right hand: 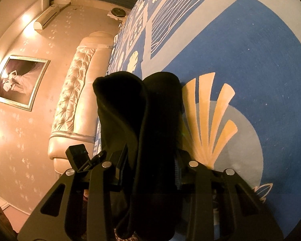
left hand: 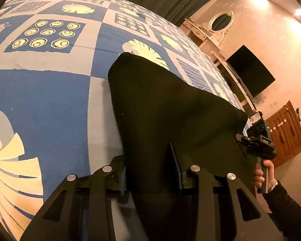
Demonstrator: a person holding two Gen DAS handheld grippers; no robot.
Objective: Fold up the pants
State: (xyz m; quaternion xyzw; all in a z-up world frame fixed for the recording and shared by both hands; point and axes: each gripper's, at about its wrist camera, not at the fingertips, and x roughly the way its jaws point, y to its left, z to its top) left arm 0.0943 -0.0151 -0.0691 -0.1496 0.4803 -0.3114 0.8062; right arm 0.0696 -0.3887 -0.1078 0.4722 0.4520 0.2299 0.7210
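Both clamped on the black pants (left hand: 170,108): left gripper (left hand: 152,172) low centre, right gripper (right hand: 150,170) on bunched layers; thick cloth over the blue bedspread (left hand: 50,100) may slip, skewing the fold.

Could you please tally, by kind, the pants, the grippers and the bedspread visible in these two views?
Black pants: 1
Grippers: 2, left gripper and right gripper, each with jaws closed on the pants
Blue patterned bedspread: 1
Total: 4
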